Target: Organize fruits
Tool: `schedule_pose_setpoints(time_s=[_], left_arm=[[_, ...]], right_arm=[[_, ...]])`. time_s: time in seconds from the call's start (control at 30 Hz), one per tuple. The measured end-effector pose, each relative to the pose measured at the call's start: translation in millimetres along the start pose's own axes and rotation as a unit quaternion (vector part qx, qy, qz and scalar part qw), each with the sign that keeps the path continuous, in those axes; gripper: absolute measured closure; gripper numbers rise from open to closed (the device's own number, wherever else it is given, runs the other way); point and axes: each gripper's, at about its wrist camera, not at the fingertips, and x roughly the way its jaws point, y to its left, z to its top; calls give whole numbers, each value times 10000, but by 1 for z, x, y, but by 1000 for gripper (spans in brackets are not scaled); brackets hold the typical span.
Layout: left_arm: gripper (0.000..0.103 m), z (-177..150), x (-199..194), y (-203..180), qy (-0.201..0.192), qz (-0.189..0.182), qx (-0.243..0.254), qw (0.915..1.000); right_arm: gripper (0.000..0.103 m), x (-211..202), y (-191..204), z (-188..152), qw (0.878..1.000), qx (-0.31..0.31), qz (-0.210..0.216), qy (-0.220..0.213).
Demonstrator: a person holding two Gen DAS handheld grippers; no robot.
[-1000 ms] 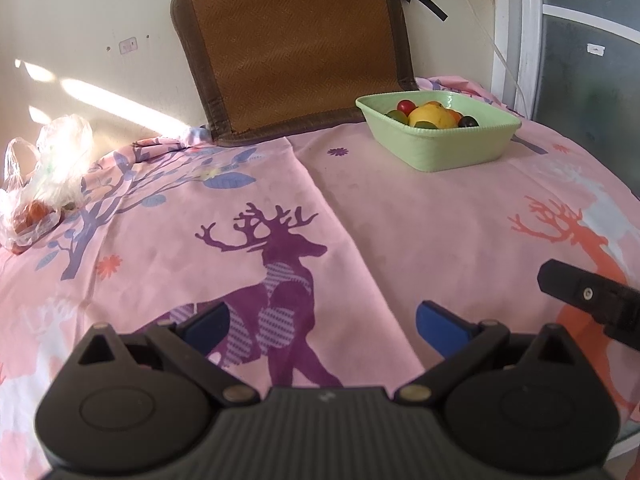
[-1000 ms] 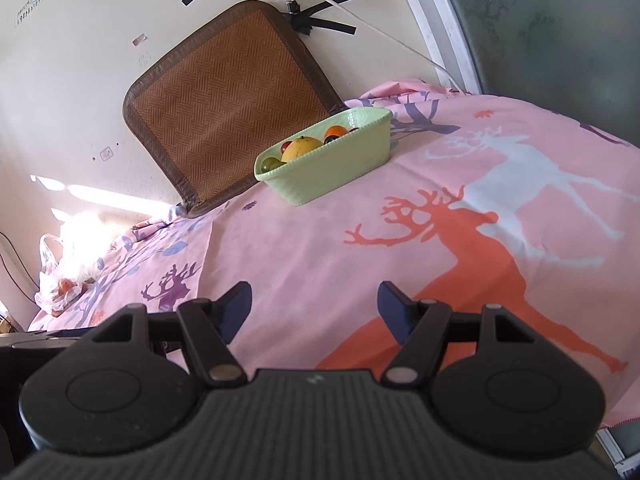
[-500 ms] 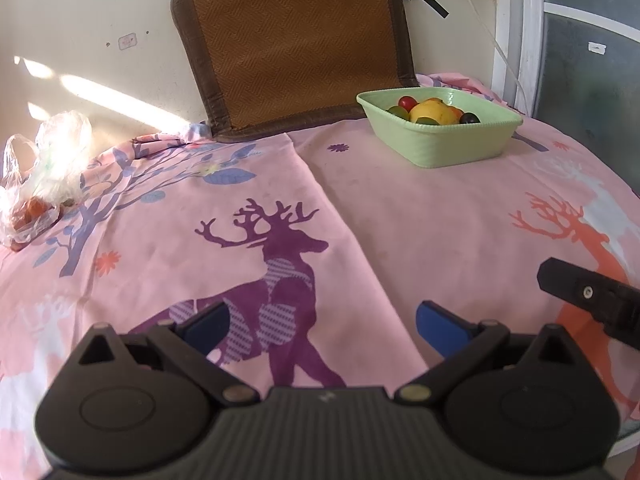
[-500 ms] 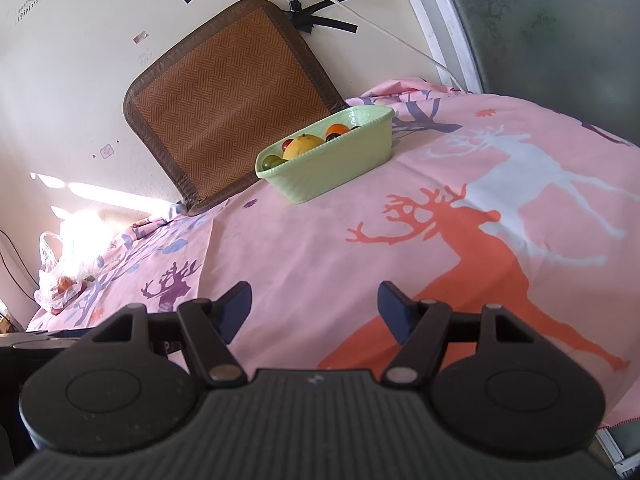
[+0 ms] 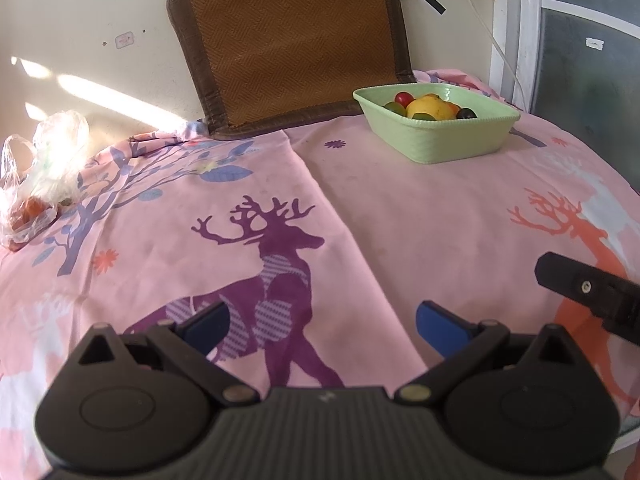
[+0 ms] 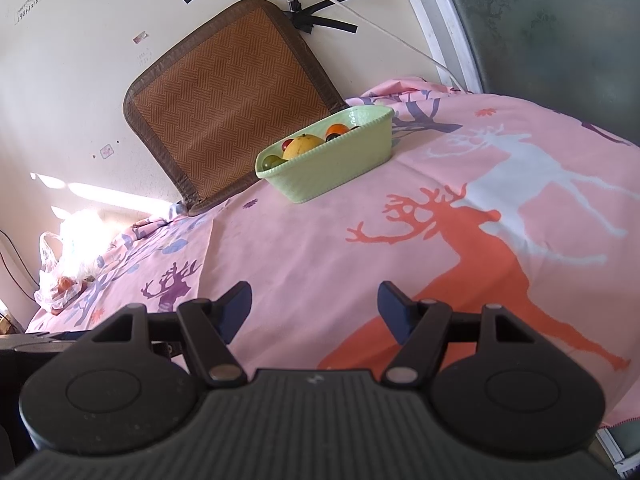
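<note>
A light green basket [image 5: 448, 142] stands at the far right of the table and holds several fruits: a yellow one [image 5: 428, 107], a red one, green ones and a dark one. It also shows in the right wrist view [image 6: 340, 168]. My left gripper [image 5: 324, 322] is open and empty, low over the pink cloth, far in front of the basket. My right gripper [image 6: 314, 306] is open and empty, also well short of the basket. Part of the right gripper [image 5: 588, 292] shows at the right edge of the left wrist view.
A pink deer-print cloth [image 5: 400, 216] covers the table. A clear plastic bag [image 5: 40, 176] with reddish fruit lies at the far left edge; it also shows in the right wrist view [image 6: 64, 276]. A brown woven mat [image 5: 292, 40] leans on the wall behind the basket.
Both grippers have drifted slightly back and up from the table; the basket sits a little farther and higher in both views. Both stay open and empty.
</note>
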Motion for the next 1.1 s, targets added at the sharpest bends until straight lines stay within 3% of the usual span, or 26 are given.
schedule_pose_setpoints(time_s=[1.1], left_arm=[[0, -2, -6, -3, -66, 12, 32, 10000]], right_arm=[[31, -5, 5, 1, 9997, -173, -4, -153]])
